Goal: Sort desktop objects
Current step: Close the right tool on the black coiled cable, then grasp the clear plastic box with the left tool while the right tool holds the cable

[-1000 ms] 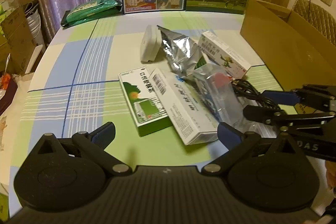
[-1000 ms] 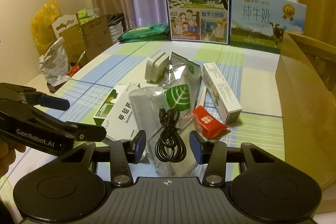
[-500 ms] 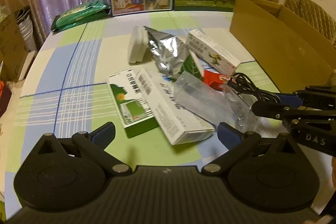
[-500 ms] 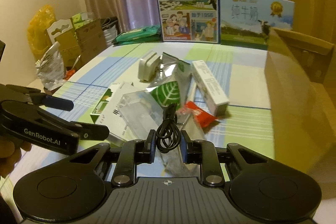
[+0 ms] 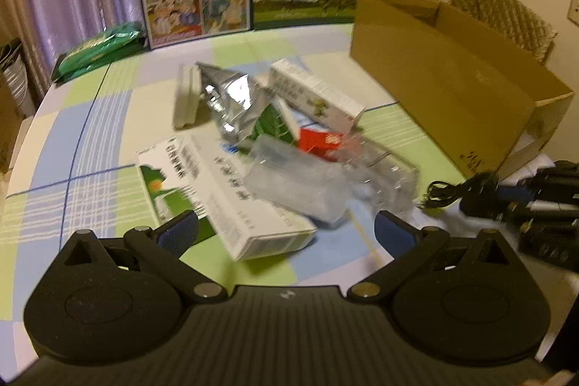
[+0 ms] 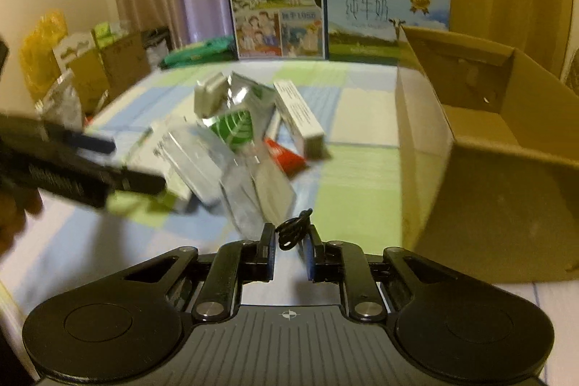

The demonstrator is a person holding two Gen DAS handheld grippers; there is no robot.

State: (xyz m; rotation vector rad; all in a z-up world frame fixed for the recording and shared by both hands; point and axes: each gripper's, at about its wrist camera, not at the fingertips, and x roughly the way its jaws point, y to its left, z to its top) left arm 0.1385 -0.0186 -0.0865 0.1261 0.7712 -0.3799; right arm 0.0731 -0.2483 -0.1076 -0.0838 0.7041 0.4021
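So the right gripper (image 6: pixel 289 241) has its fingers clamped on the black cable (image 6: pixel 294 227), low center of the right wrist view, lifted clear of the pile. In the left wrist view the same cable (image 5: pixel 452 192) dangles at the right edge, just below the near corner of the cardboard box (image 5: pixel 452 89).

The left gripper (image 5: pixel 286 228) sits at the bottom of its frame with fingers wide apart, holding nothing, hovering over the near end of the pile.

Progress-wise, I'd say it's barely started. As far as I can see into the box (image 6: pixel 481 129), right side of the right view, it looks empty, though the near wall hides part of the floor. Everything else sits mid-frame on the checked worktop (image 5: pixel 90 140): the white box (image 5: pixel 249 205) and green box (image 5: pixel 159 183) up front, a clear plastic case (image 5: pixel 307 183), a red packet (image 5: pixel 318 140), the foil bag (image 5: pixel 235 104), a long carton (image 5: pixel 315 93) and a white block (image 5: pixel 186 96).

My guess is the cable goes in the box, then all the rest follows.
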